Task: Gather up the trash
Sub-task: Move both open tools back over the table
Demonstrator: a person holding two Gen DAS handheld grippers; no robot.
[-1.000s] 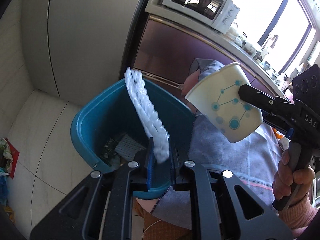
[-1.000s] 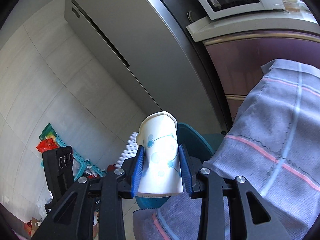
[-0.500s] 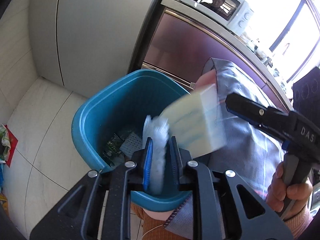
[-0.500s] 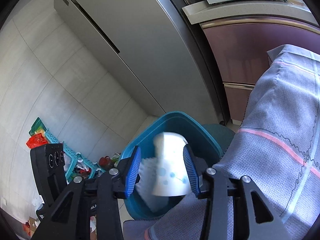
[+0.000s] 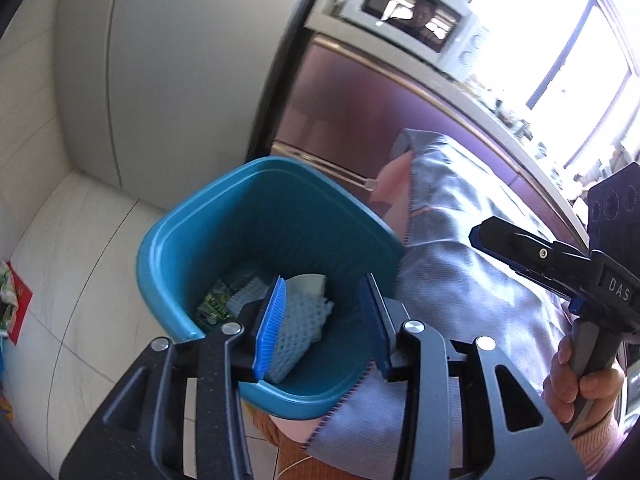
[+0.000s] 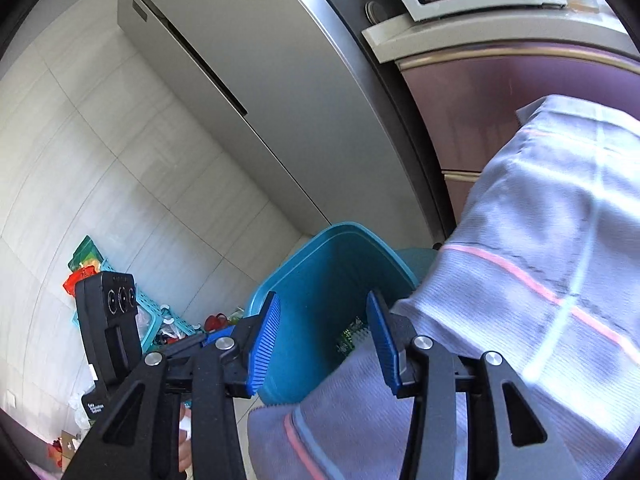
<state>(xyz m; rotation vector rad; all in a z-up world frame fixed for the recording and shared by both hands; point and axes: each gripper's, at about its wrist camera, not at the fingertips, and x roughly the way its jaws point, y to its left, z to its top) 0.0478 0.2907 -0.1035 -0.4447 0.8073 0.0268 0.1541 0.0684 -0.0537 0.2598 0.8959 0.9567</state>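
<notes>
A teal trash bin [image 5: 168, 240] stands on the floor beside a cloth-covered table edge. My left gripper [image 5: 323, 280] hovers over its near rim with its jaws opening. A white foam net [image 5: 298, 320] leans against the left pad only, hanging down into the bin and free of the other pad. Just behind the net a white piece [image 5: 310, 281] shows, likely the paper cup. Green and white scraps [image 5: 218, 300] lie on the bin's bottom. My right gripper [image 6: 324, 296] is open above the bin [image 6: 304, 248] with nothing between its pads.
A grey fridge [image 6: 240, 92] and a purple cabinet [image 5: 352, 120] with a microwave [image 5: 416, 28] stand behind the bin. A grey checked cloth [image 6: 540, 280] hangs off the table on the right. Baskets and clutter [image 6: 160, 316] lie on the tiled floor at the left.
The right gripper let the paper cup go and it dropped into the bin. The left jaws opened, and the foam net, upright and pinched before, has slid down into the bin.
</notes>
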